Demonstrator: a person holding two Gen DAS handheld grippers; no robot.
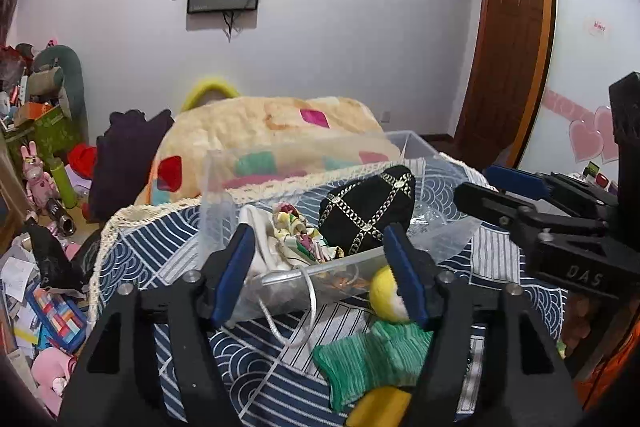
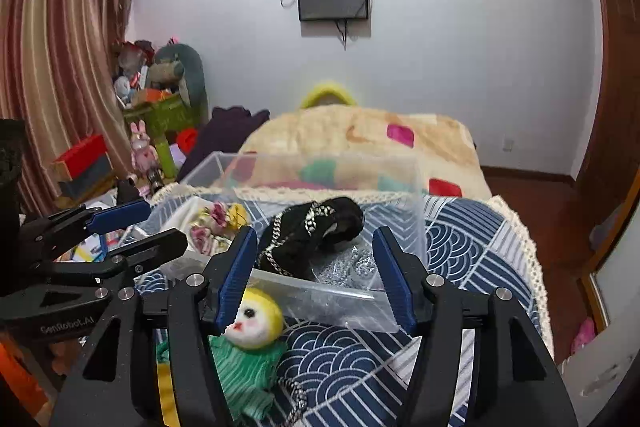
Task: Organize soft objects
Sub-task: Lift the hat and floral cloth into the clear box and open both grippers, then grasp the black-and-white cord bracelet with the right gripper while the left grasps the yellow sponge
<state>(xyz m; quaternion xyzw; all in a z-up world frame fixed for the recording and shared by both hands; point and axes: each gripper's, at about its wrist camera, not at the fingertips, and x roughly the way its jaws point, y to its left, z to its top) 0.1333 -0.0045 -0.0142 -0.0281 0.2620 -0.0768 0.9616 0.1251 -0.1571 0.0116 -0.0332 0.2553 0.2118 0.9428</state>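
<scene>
Bedroom table (image 2: 460,251) | doll (image 2: 250,323) beside bin (image 2: 320,167) | both grippers gaping

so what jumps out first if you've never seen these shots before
The clear plastic bin sits mid-scene on the blue wave-patterned cloth, holding a black pouch crossed with metal chains and a cream floral fabric bundle. Just in front of it, outside the bin, lies a yellow-haired doll in a green knitted dress. Both the left gripper and right gripper hover open and empty near it.
</scene>
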